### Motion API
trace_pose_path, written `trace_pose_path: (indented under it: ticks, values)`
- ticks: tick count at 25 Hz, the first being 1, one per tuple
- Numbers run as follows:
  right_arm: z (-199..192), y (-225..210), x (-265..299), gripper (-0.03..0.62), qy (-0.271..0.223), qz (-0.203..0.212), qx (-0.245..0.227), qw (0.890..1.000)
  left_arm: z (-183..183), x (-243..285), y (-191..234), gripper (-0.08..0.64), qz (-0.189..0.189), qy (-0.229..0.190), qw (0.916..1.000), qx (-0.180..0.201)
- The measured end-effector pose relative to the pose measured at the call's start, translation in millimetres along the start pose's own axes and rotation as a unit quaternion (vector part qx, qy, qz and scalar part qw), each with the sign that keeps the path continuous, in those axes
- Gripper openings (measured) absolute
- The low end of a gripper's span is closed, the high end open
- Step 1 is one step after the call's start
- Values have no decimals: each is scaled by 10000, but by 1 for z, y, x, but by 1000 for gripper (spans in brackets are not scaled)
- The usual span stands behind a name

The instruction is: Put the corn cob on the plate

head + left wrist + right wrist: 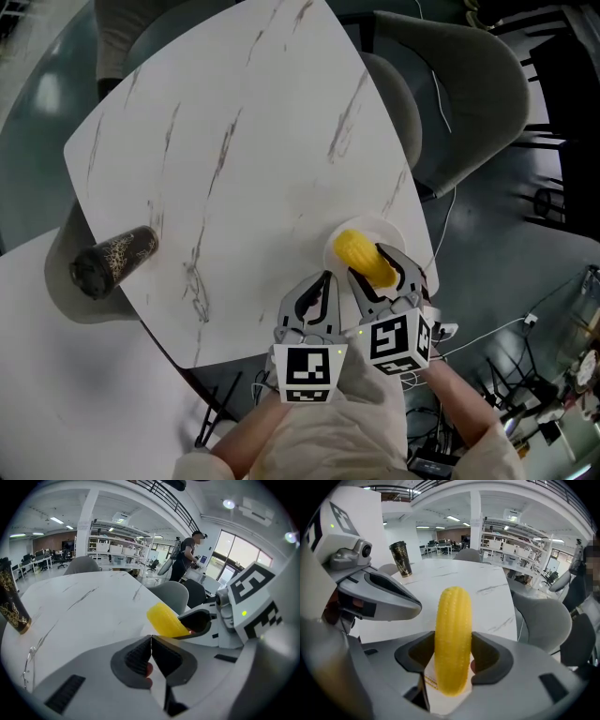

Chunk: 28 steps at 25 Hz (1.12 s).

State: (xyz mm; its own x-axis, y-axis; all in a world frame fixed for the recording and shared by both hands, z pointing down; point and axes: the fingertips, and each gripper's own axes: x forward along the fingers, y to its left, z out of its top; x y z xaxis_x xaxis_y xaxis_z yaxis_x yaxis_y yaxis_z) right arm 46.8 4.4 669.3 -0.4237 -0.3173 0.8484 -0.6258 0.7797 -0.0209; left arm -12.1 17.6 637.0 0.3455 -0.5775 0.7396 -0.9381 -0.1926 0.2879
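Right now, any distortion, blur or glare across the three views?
Head view: sharp, even light; white plate nearly lost against the table. Left gripper view: fisheye bend, dark corners, bright windows. Right gripper view: fisheye too, corn sharp.

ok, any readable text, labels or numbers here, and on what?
No legible words or numbers anywhere.
Cubes: square marker patterns only, no letters.
Cup: gold ornament, no text readable.
Tag under the corn: print too small to read.
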Motion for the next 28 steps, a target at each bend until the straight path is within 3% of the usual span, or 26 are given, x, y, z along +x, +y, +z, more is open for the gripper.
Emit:
trace_pose_path:
  ticks: [15, 28]
  values:
    - [-23, -9, 7, 235, 592, -236, -150, 9979, 12, 3, 4, 8, -59, 7, 10000, 51]
    - [0, -8, 1, 235, 150, -311, -194, 9992, 10, -4, 4, 8, -24, -40, 10000, -6]
